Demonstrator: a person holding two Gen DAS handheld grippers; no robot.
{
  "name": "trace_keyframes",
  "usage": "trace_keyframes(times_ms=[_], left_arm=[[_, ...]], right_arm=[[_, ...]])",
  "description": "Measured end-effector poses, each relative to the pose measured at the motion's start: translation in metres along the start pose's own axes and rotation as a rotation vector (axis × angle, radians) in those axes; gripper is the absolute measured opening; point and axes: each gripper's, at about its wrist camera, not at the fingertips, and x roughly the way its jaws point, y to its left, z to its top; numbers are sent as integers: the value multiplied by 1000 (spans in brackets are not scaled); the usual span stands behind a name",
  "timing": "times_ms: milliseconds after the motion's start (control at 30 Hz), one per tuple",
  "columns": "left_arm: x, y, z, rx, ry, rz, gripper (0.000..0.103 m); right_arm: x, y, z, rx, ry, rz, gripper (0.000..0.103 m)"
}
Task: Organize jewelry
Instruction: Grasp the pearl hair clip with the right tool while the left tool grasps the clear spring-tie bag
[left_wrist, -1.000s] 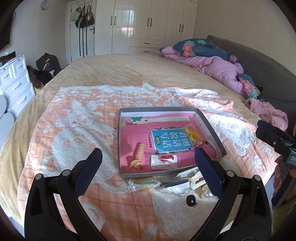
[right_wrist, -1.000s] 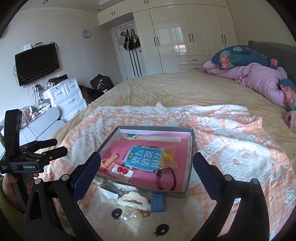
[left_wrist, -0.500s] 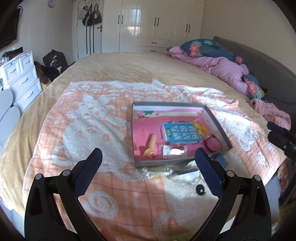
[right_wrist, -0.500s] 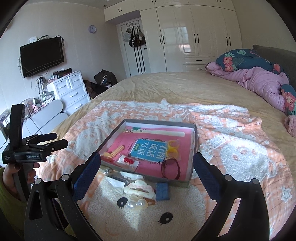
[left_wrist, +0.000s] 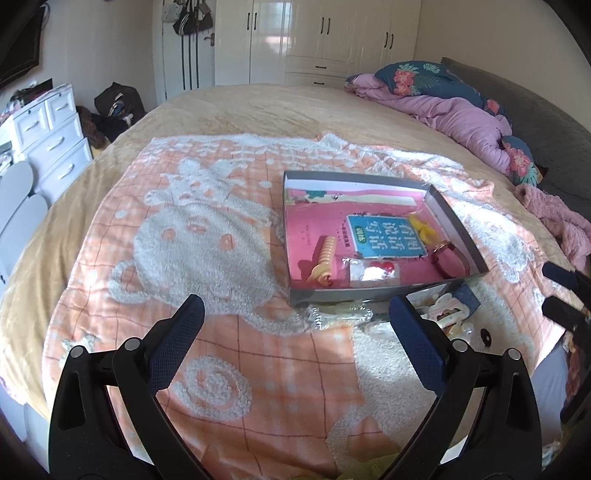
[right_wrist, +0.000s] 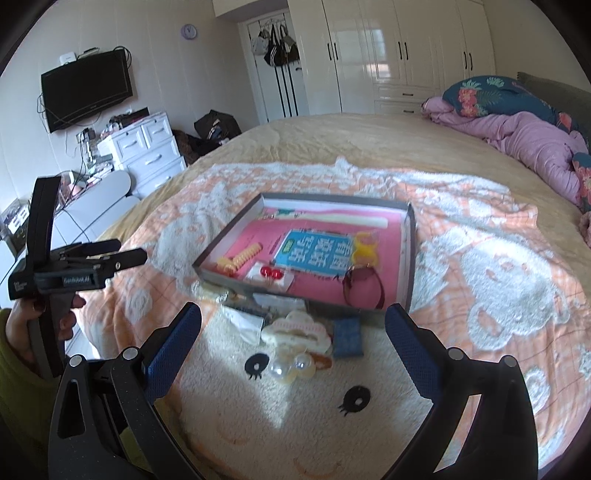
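Both the left tool (left_wrist: 295, 317) and right tool (right_wrist: 293, 325) hung wide open, empty, above the blanket (right_wrist: 480, 295). Jewelry lay inside the tray (right_wrist: 410, 251); a cream hair claw (right_wrist: 295, 328) rested just before it.

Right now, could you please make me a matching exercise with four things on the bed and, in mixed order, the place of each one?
Things:
1. dark red bracelet
2. white hair claw
3. yellow spiral hair tie
4. blue pad

Places:
A. on the blanket, right of the white claw
B. in the box, right near corner
C. in the box, left side
D. on the blanket, just before the box

Pairs: 1-B, 2-D, 3-C, 4-A
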Motion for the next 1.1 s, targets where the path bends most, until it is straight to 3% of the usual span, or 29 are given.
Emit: trace_keyframes(times_ms=[433, 900, 967, 1033, 1100], left_arm=[[51, 3, -22, -4, 139, 22, 93], [71, -4, -27, -39, 155, -47, 92], [75, -4, -26, -51, 158, -59, 87], [77, -6, -26, -55, 162, -68, 84], [81, -9, -26, -53, 172, -79, 84]], right_arm=[[37, 5, -33, 17, 111, 31, 99], [73, 1, -53, 33, 168, 24, 99], [78, 2, -55, 30, 172, 29, 94], [84, 2, -56, 29, 189, 46, 73], [90, 2, -58, 26, 200, 54, 68]])
